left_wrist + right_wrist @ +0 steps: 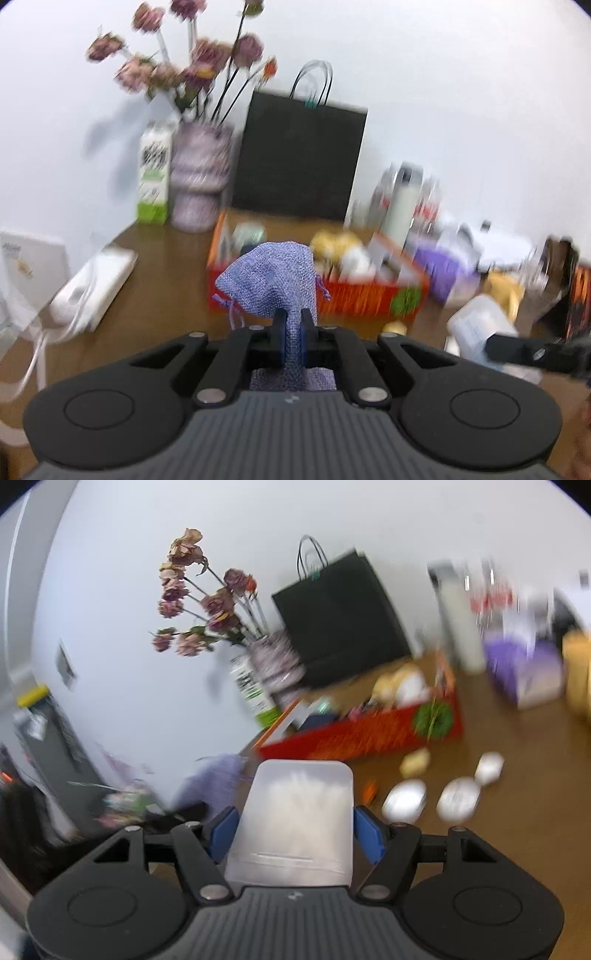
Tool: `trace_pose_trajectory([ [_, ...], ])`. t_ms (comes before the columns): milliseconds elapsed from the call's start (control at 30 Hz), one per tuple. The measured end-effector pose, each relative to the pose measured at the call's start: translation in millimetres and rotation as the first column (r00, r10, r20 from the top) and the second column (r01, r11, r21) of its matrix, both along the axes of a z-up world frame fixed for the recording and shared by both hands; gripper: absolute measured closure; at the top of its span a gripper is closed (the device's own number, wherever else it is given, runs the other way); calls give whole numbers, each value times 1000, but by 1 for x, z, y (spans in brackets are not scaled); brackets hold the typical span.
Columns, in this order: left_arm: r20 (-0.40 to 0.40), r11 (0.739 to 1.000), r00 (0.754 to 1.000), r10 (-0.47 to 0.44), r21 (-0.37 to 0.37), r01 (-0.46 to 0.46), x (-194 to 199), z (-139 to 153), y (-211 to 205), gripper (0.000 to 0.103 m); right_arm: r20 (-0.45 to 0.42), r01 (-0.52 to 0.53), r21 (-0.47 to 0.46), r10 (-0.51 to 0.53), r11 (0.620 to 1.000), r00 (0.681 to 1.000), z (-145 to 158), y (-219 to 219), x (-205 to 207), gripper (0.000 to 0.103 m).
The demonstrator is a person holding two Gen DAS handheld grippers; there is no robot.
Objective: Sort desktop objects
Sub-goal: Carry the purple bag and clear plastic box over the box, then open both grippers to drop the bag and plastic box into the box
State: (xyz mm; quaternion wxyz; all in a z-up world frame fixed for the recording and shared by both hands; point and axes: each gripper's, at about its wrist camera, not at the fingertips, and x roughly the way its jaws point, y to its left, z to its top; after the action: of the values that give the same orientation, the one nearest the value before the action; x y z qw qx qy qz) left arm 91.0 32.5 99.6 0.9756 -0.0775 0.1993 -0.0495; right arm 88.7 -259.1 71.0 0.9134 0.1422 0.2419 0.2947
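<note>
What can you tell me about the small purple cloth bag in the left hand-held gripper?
The purple cloth bag is a small pouch of coarse woven fabric, lilac-blue in colour, like burlap. Thin purple drawstrings hang from its sides with knotted ends. The left hand-held gripper is shut on its narrow part, and the fuller part bulges up and to the left above the fingers. More of the fabric shows behind the fingers. It is held in the air above the brown table, in front of the red box. The picture is blurred.

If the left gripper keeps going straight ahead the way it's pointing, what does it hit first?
Most likely the red box. The left gripper, shut on the purple pouch, points right at its near wall. The frame is blurred, so depth is uncertain.
</note>
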Motion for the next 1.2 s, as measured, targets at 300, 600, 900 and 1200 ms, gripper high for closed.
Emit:
trace_pose_trajectory([
  [300, -13, 995, 999, -33, -94, 31, 123, 37, -13, 95, 162, 200, -282, -159, 938, 974, 49, 43, 137, 36],
  [600, -87, 998, 996, 14, 59, -9, 216, 20, -10, 95, 141, 212, -433, -166, 876, 976, 41, 63, 227, 36],
  [900, -326, 991, 944, -39, 110, 79, 279, -45, -25, 54, 19, 147, -678, -183, 720, 983, -14, 105, 280, 36],
  [1200, -219, 994, 976, 10, 108, 14, 255, 6, -8, 10, -152, 109, -387, -180, 916, 972, 9, 64, 284, 26],
])
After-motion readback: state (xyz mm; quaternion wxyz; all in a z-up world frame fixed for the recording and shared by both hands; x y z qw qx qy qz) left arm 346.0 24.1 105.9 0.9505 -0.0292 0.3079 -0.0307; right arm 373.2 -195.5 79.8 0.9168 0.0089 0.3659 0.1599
